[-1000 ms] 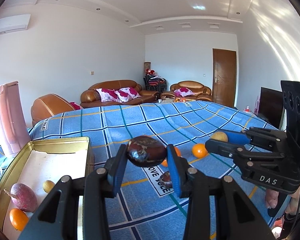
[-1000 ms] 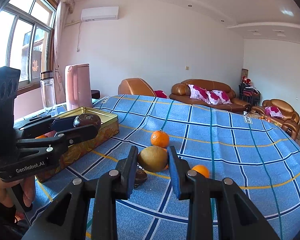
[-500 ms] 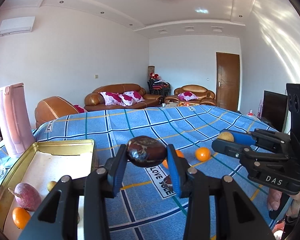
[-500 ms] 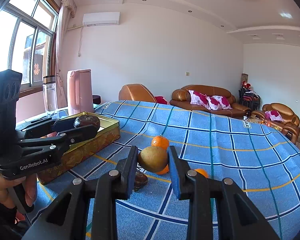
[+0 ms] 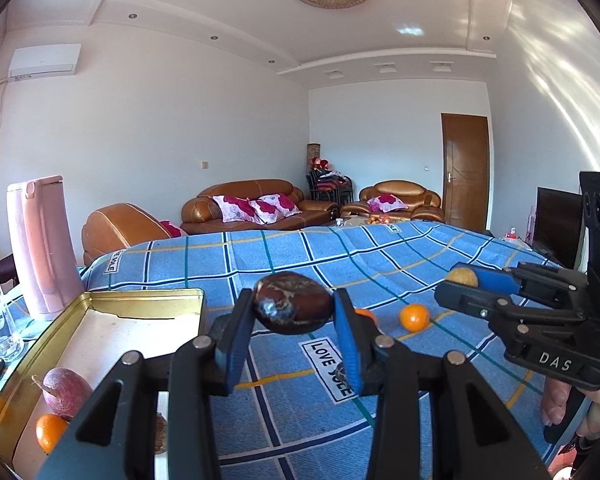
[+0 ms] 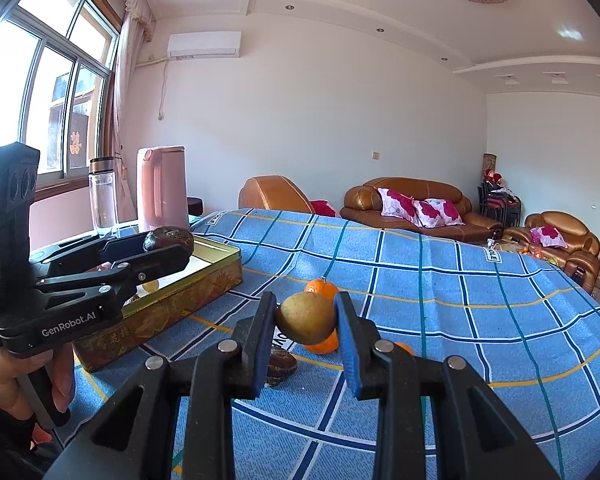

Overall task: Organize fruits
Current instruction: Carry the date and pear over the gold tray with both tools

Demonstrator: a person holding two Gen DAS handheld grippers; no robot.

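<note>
My left gripper (image 5: 294, 318) is shut on a dark brown wrinkled fruit (image 5: 294, 308), held above the blue checked cloth beside the gold tin tray (image 5: 140, 300). The tray holds a purple-red fruit (image 5: 66, 390), an orange (image 5: 48, 432) and a small yellow fruit. My right gripper (image 6: 306, 320) is shut on a yellow-green round fruit (image 6: 306, 318), held above the cloth. Oranges (image 6: 321, 289) and another dark fruit (image 6: 281, 364) lie on the cloth below it. In the right wrist view the left gripper (image 6: 168, 246) hovers over the tray (image 6: 180, 304).
A pink kettle (image 5: 42, 248) and a clear bottle (image 6: 102, 196) stand behind the tray at the table's left edge. The blue cloth (image 5: 340, 256) stretches far back. Sofas and a door lie beyond.
Both grippers have risen slightly and tilted up, still holding their fruits. The left gripper has shifted a little left, so the tray shows closer to its fingers.
</note>
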